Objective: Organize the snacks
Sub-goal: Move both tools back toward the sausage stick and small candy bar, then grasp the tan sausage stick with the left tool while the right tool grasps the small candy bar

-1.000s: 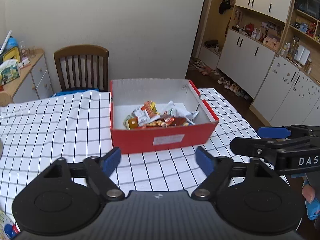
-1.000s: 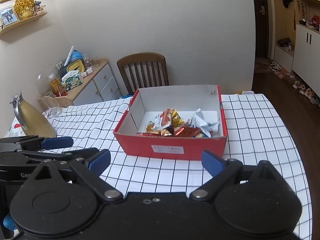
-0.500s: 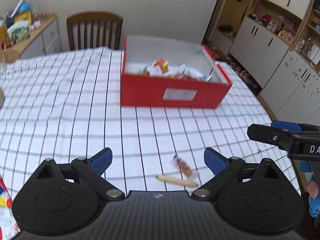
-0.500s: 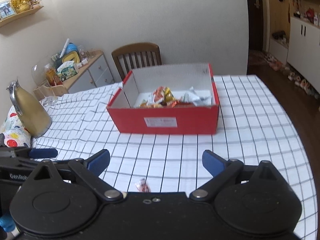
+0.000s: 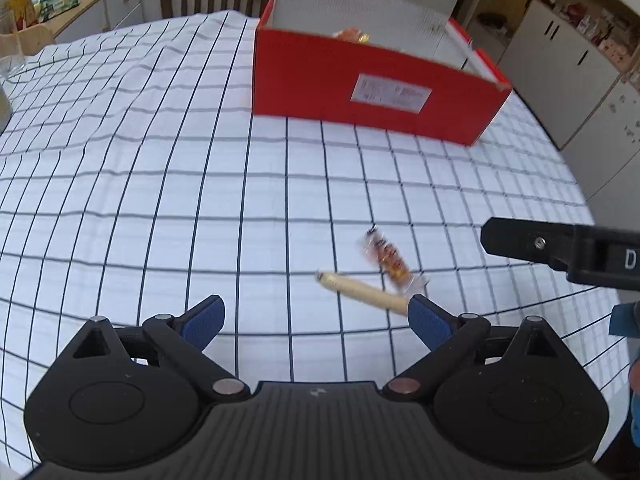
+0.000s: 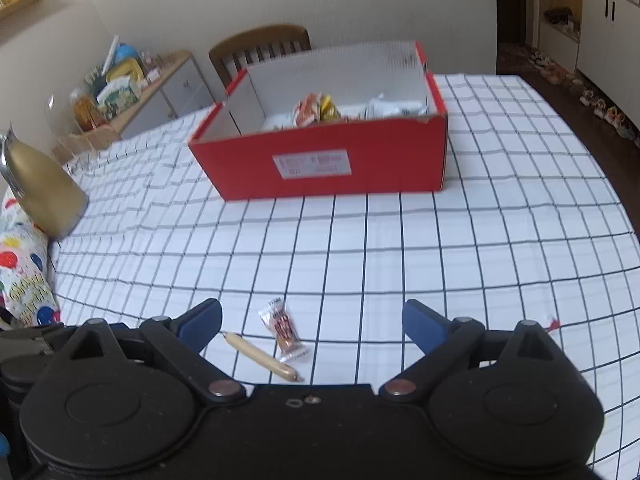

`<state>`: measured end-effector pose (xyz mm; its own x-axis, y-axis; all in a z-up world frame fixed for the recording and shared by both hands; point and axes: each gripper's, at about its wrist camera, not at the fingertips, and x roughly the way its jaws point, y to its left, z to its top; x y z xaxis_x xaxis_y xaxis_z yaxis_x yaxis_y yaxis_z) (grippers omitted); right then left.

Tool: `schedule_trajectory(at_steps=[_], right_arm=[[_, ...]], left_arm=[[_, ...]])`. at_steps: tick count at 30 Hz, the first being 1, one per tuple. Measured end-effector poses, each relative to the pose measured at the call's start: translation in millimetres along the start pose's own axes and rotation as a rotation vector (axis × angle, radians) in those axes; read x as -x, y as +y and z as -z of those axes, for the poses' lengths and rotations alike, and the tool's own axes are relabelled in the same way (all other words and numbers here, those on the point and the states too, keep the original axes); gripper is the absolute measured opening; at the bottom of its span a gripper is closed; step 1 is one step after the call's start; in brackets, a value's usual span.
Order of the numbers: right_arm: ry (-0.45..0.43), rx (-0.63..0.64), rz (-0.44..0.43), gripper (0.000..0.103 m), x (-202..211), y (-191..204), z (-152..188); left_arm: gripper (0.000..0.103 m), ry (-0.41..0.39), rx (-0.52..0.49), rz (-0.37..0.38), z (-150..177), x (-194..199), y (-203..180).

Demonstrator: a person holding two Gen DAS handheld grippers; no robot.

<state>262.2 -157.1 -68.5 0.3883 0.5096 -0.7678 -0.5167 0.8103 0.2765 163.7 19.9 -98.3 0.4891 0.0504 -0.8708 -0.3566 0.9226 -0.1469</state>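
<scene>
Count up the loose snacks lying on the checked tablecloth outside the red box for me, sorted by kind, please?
Tan sausage stick: 1
Clear-wrapped snack with red print: 1
Total: 2 loose snacks, lying end to end near the table's front edge. The pile inside the red box is too jumbled to count.

The desk's cloth (image 6: 480,264) is white with a thin black grid. The box (image 6: 320,168) is bright red outside, white inside, with a white label on the front. Loose on the cloth: a tan sausage stick (image 6: 262,356) and a clear wrapper with red-orange print (image 6: 285,328). Both grippers are black with blue pads (image 5: 202,320). A gold jug (image 6: 40,192) sits at the left, by a white bag with balloon print (image 6: 22,272).
</scene>
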Motion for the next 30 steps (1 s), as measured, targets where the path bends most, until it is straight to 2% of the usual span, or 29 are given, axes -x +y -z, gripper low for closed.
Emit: schedule_trajectory(at_steps=[7,13,19,25,30], right_arm=[[0.107,0.044,0.007,0.086,-36.1,6.1,10.7],[0.166,0.058,-0.015,0.083,-63.0,14.9,4.2],[0.229,0.067,-0.018,0.070,-84.4,19.7,-4.2],[0.288,0.083,-0.014,0.051,-97.3,22.5,-5.1],[0.300,0.122,0.011,0.038,-98.4,28.8,-7.7]], left_arm=[[0.099,0.006,0.067,-0.036,9.6,-11.5,-3.2],[0.099,0.012,0.157,-0.056,6.8,-18.4,-2.1],[0.099,0.019,0.201,-0.056,-0.1,-24.9,-1.5],[0.098,0.031,0.206,-0.044,-1.5,-30.0,-6.2],[0.094,0.038,0.213,-0.043,0.3,-30.3,-7.9]])
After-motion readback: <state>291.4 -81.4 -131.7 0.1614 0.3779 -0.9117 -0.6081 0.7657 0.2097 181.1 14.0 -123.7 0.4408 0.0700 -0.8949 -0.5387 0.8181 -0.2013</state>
